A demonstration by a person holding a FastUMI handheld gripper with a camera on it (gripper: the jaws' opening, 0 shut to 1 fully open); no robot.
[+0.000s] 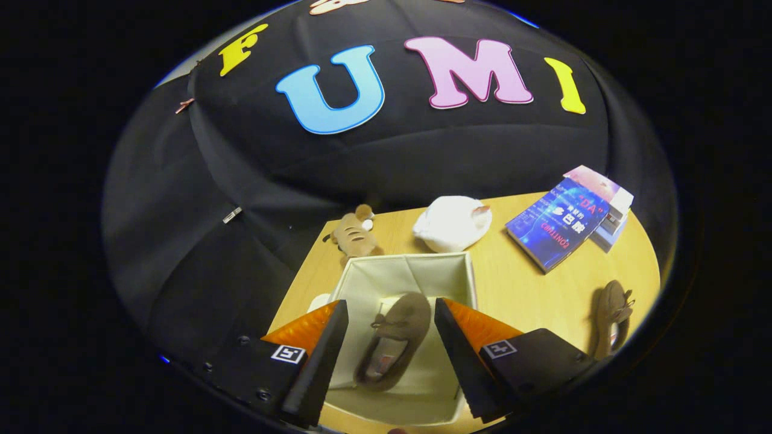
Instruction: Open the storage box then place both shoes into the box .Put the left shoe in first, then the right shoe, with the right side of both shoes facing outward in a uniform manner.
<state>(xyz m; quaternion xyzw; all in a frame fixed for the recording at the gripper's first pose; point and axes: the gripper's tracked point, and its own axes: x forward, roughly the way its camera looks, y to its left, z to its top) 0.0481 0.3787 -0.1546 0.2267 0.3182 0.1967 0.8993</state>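
Observation:
An open cream fabric storage box (404, 268) stands on the wooden table (525, 289), just below my fingers. One brown moccasin shoe (392, 340) lies inside it on the box floor, toe pointing away, seen between my two fingers. My gripper (391, 310) hovers above the box, open, with nothing held between the fingers. The second brown shoe (614, 316) lies on its side on the table to the right of the box, beyond my right finger.
A white folded cloth or cap (452, 222) sits behind the box. A brown plush toy (354, 236) lies at the far left table corner. A blue book (558, 223) and a small box (606, 205) rest at the far right.

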